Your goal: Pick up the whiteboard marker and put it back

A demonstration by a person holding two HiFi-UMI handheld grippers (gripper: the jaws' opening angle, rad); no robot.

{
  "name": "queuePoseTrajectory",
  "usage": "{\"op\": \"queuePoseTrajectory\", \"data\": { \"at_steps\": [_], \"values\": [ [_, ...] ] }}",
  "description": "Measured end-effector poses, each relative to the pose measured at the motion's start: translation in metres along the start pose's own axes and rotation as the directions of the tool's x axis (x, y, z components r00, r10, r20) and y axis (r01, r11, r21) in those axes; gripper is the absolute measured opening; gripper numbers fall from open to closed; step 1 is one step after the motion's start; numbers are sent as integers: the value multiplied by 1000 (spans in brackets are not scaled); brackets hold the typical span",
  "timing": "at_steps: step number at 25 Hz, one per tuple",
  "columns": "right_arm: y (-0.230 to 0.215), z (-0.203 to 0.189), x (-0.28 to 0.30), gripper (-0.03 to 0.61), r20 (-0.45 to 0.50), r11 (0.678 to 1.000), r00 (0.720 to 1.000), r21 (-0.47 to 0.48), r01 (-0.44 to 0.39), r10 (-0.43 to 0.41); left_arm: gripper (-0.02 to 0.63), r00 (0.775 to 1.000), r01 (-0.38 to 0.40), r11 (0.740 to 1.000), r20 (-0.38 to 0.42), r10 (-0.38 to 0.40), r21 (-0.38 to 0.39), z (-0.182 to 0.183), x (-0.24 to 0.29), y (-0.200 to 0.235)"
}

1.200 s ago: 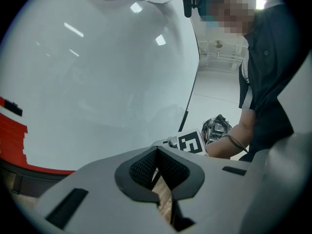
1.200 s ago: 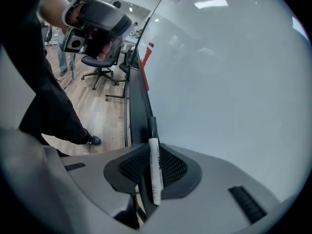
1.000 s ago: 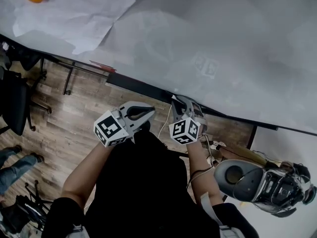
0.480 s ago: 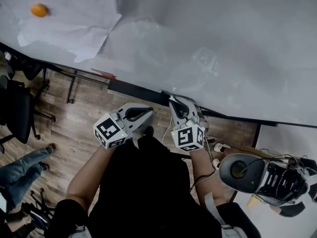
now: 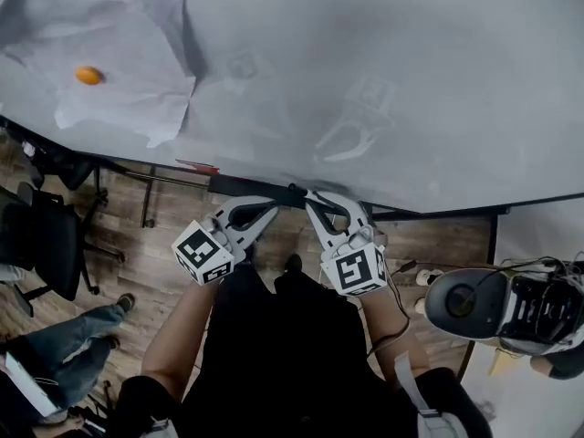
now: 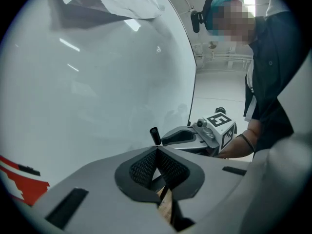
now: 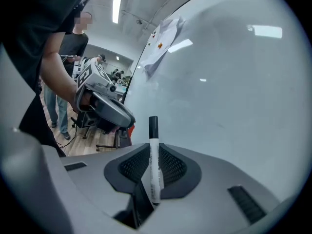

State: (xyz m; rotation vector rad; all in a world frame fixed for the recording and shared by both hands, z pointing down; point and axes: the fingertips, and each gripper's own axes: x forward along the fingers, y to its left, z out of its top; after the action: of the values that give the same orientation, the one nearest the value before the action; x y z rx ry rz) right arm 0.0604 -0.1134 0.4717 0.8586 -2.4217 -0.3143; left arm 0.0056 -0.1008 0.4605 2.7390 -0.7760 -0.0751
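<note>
Since the earlier frame both grippers have risen in the head view. The right gripper [image 5: 312, 196] has risen more, and its tips now reach the lower edge of the whiteboard [image 5: 383, 71], beside the left gripper [image 5: 267, 206]. In the left gripper view, its jaws meet with nothing between them. In the right gripper view, the jaws clamp the whiteboard marker [image 7: 154, 155], black cap upward, close to the board.

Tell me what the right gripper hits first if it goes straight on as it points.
Probably the whiteboard: the whiteboard marker in the right gripper sticks out ahead, so its cap would touch first.
</note>
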Motion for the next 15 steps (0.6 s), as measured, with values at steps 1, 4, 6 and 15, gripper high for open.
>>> {"op": "queuePoseTrajectory", "data": {
  "at_steps": [1, 4, 6, 15],
  "values": [
    [-1, 4, -2, 69, 10, 1000, 1000, 5, 2, -2, 11, 1000, 0, 1000, 4, -1, 8, 5, 0, -1],
    [-3, 17, -10, 69, 53, 998, 999, 55, 8, -11, 11, 1000, 10, 999, 10, -11, 39, 21, -2, -5],
    [-5, 27, -16, 69, 80, 996, 997, 83, 12, -19, 9, 1000, 16, 998, 15, -17, 52, 30, -4, -7],
    [-28, 60, -45, 69, 233, 977, 971, 212, 5, -55, 11, 998, 51, 994, 30, -54, 93, 59, 1, -21]
  ]
}}
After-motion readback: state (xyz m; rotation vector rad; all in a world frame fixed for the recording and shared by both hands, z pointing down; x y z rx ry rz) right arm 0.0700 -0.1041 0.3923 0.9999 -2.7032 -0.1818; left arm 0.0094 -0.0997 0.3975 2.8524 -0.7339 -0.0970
